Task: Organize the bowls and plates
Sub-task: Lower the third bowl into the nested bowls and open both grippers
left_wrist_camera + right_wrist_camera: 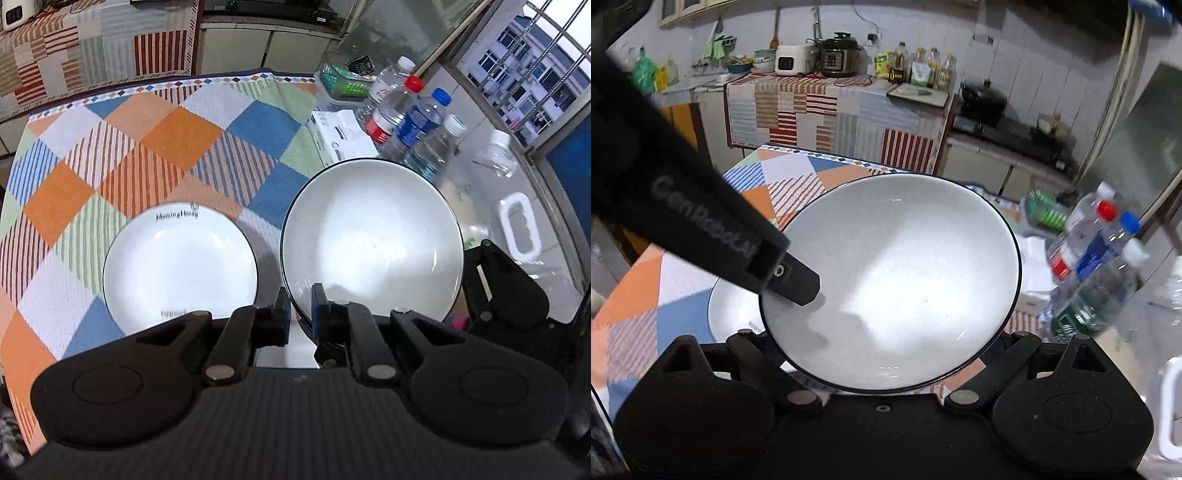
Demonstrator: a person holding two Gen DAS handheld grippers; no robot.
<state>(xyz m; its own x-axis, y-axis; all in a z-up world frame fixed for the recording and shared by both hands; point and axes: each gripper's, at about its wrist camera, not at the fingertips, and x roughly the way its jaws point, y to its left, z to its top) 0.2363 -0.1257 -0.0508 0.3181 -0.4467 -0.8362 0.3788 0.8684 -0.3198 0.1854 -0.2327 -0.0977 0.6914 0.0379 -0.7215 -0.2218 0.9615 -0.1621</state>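
A large white bowl with a dark rim (373,240) is held above the table; it also fills the right wrist view (897,284). My left gripper (300,310) is shut on the bowl's near rim, one blue pad on each side of the wall. In the right wrist view its finger (792,280) reaches over the bowl's left rim. A white plate with printed words (181,262) lies flat on the patchwork tablecloth (147,147), left of the bowl, partly seen in the right wrist view (733,310). My right gripper's fingertips are hidden under the bowl; its body (502,291) sits at the bowl's right.
Several water bottles (417,122) stand at the table's right, also in the right wrist view (1097,266). A tissue box (340,136) and a green basket (343,83) sit behind the bowl. A white handle (521,229) lies on the glass top. A kitchen counter (820,99) stands behind.
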